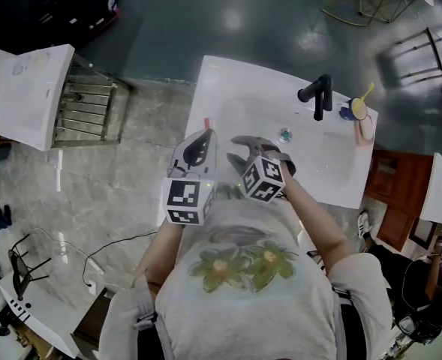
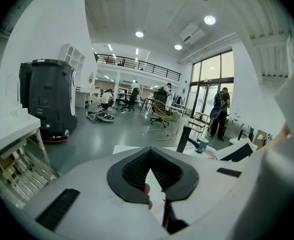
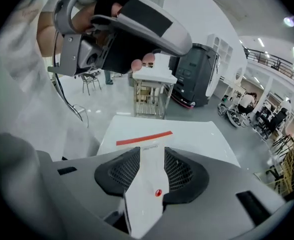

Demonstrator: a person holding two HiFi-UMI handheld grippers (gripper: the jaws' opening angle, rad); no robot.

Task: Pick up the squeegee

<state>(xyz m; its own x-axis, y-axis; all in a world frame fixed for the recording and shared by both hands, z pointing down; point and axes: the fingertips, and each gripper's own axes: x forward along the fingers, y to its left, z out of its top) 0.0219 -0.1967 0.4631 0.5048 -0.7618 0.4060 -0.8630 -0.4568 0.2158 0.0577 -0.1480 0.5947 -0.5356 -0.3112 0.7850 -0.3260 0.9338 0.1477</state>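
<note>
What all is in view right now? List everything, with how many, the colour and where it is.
white plastic squeegee: one, white with red blade, clamped in the right gripper
white sink counter: one, white, below both grippers
black faucet: one, black, at the basin's edge
round metal drain: one, silvery, in the basin
blue cup: one, blue, beside the faucet, yellow-handled tool in it
white table: one, white, left of the counter
metal rack: one, grey, under that table
brown wooden cabinet: one, brown, right of the counter
dark floor machine: one, dark grey, by the wall
left gripper: one, grey, jaws together, empty
right gripper: one, grey, shut on the squeegee
</note>
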